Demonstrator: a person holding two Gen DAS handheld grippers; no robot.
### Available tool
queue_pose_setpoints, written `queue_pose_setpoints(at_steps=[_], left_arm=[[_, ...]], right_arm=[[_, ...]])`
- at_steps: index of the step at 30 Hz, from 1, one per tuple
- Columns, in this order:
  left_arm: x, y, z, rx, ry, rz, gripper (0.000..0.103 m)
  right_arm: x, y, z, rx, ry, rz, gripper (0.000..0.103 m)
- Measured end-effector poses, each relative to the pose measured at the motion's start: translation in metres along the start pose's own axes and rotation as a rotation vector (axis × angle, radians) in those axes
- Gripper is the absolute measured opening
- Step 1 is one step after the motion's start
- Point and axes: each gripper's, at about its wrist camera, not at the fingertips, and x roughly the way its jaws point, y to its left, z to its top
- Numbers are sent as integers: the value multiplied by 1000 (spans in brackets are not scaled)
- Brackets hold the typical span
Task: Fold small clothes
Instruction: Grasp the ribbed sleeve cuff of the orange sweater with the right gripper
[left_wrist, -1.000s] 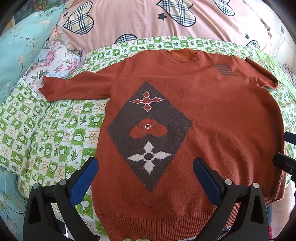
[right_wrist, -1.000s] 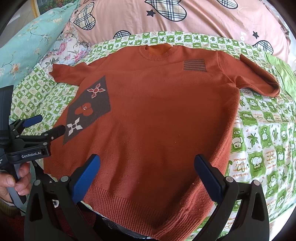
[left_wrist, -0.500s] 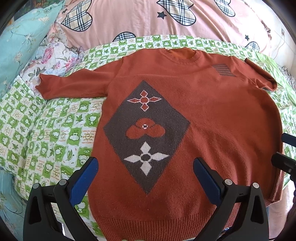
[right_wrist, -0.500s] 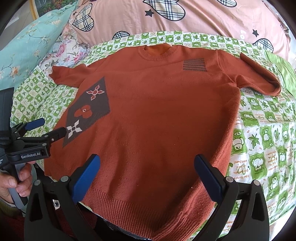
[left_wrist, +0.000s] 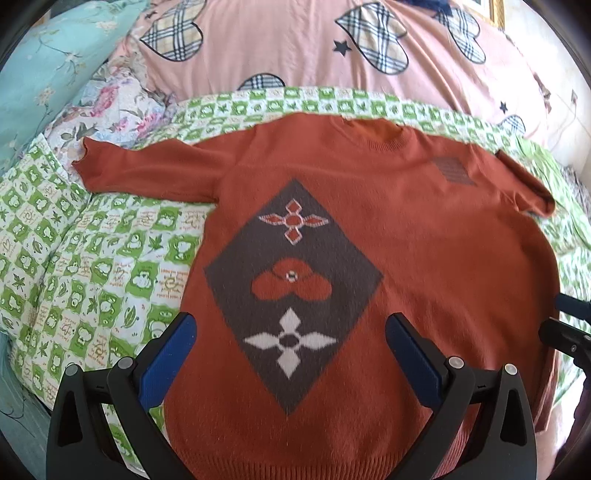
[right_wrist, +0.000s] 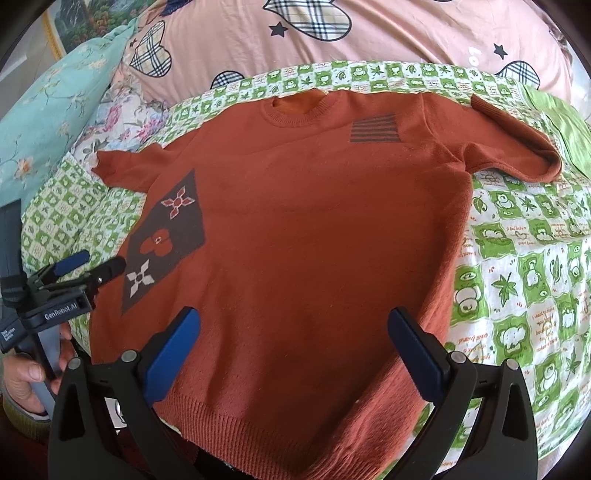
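Note:
A rust-orange sweater (left_wrist: 424, 236) lies flat, front up, on the bed, with a grey diamond motif (left_wrist: 291, 288) and a small striped patch (right_wrist: 375, 129). Both sleeves spread outward; the collar points away from me. My left gripper (left_wrist: 290, 332) is open and empty, hovering over the lower left part of the sweater near the hem. My right gripper (right_wrist: 293, 328) is open and empty over the lower middle of the sweater. The left gripper also shows in the right wrist view (right_wrist: 94, 264), held by a hand.
The sweater rests on a green-and-white checked blanket (left_wrist: 92, 266). A pink quilt with plaid hearts (left_wrist: 295, 44) lies behind it, a teal pillow (left_wrist: 40, 74) and floral fabric at the left. A green cloth (right_wrist: 565, 122) lies at the far right.
Both grippers have moved a little, and the sweater now sits lower in both views. Both stay open and hold nothing.

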Motion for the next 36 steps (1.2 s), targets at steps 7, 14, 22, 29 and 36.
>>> queue_pose_setpoints(at_steps=[7, 14, 22, 29, 36], left_arm=[[21, -13, 5, 66, 106, -1, 102], [45, -18, 24, 84, 181, 7, 102], [54, -22, 60, 98, 160, 7, 102], [75, -27, 74, 93, 178, 15, 102], [94, -23, 70, 102, 223, 26, 102]], right_arm=[[-6, -35, 19, 34, -48, -16, 100], [-17, -97, 66, 59, -119, -117, 94], [5, -205, 152, 140, -158, -242, 81], [68, -254, 221, 48, -124, -348, 70], [110, -297, 238, 80, -4, -390, 14]])
